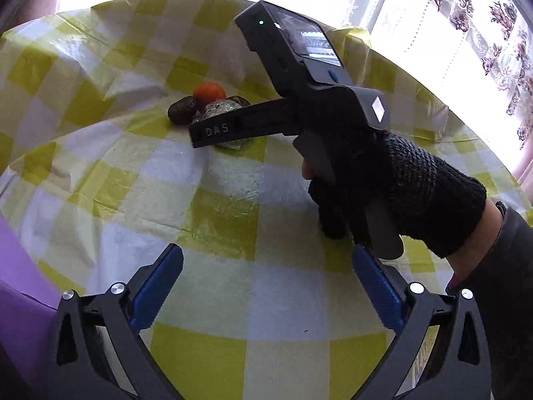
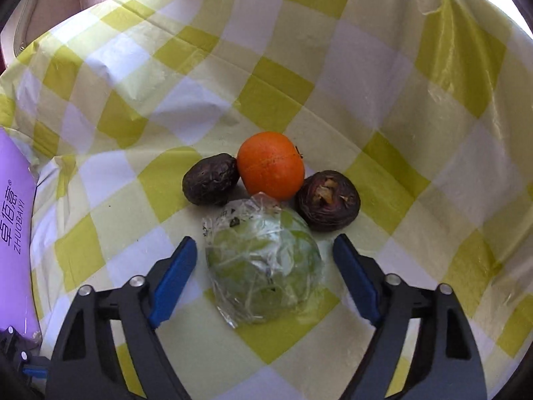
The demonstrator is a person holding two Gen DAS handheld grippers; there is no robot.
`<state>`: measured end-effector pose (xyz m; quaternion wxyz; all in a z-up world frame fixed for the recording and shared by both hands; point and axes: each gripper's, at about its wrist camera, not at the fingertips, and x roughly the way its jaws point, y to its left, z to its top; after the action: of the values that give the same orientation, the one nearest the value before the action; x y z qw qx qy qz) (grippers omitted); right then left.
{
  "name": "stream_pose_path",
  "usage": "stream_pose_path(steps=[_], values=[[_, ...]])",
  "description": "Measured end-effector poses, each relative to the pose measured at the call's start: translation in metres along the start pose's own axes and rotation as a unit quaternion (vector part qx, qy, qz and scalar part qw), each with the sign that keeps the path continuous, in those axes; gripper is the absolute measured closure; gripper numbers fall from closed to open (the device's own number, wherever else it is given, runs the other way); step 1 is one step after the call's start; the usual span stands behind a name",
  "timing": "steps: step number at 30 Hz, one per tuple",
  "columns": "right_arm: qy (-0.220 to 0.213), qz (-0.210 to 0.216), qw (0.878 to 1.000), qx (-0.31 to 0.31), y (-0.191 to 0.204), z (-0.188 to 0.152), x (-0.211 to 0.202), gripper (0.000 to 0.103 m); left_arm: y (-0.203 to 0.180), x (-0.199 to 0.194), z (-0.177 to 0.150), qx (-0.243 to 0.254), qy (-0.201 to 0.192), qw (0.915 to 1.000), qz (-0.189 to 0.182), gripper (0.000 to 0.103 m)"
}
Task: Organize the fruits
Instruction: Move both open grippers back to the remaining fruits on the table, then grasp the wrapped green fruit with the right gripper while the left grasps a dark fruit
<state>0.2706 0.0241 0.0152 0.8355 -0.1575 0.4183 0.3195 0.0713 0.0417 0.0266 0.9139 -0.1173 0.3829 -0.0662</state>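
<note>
Fruits sit bunched at mid-frame of the right wrist view on a yellow-checked cloth: an orange between two dark wrinkled fruits, touching a plastic-wrapped green fruit just below it. The right gripper straddles that wrapped fruit, pads clear of it on both sides. In the left wrist view the left gripper is spread over bare cloth at lower centre, holding nothing.

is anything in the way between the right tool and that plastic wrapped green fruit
Nothing visible. The right tool is open, with the wrapped green fruit already between its fingers. The orange and the two dark fruits lie beyond it.
</note>
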Motion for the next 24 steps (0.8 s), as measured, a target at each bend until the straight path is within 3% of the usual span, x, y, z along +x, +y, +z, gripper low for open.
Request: stream_pose_path(steps=[3, 8, 12, 16, 20, 22, 24], values=[[-0.005, -0.018, 1.0, 0.019, -0.01, -0.019, -0.017, 0.04, 0.0, 0.0, 0.001, 0.0, 0.001, 1.0, 0.001, 0.005], [-0.018, -0.052, 0.988, 0.141, -0.053, -0.079, -0.062, 0.04, 0.0, 0.003, 0.002, -0.001, 0.008, 1.0, 0.004, 0.005], [-0.038, -0.086, 0.968, 0.233, -0.077, -0.133, -0.103, 0.04, 0.001, 0.007, 0.003, -0.003, 0.022, 0.9997, 0.008, 0.005], [-0.083, -0.065, 0.94, 0.323, -0.09, -0.181, -0.132, 0.04, 0.006, 0.013, 0.007, -0.021, 0.041, 0.9989, 0.011, 0.005], [-0.115, -0.043, 0.924, 0.363, -0.101, -0.202, -0.14, 0.04, 0.01, 0.029, 0.026, -0.064, 0.034, 0.9956, 0.059, 0.005], [-0.111, -0.04, 0.926, 0.359, -0.1, -0.201, -0.138, 0.04, 0.017, 0.042, 0.045, -0.093, 0.025, 0.9919, 0.083, 0.005], [-0.111, -0.031, 0.93, 0.35, -0.096, -0.199, -0.139, 0.04, 0.021, 0.06, 0.067, -0.095, 0.016, 0.9861, 0.135, 0.005]])
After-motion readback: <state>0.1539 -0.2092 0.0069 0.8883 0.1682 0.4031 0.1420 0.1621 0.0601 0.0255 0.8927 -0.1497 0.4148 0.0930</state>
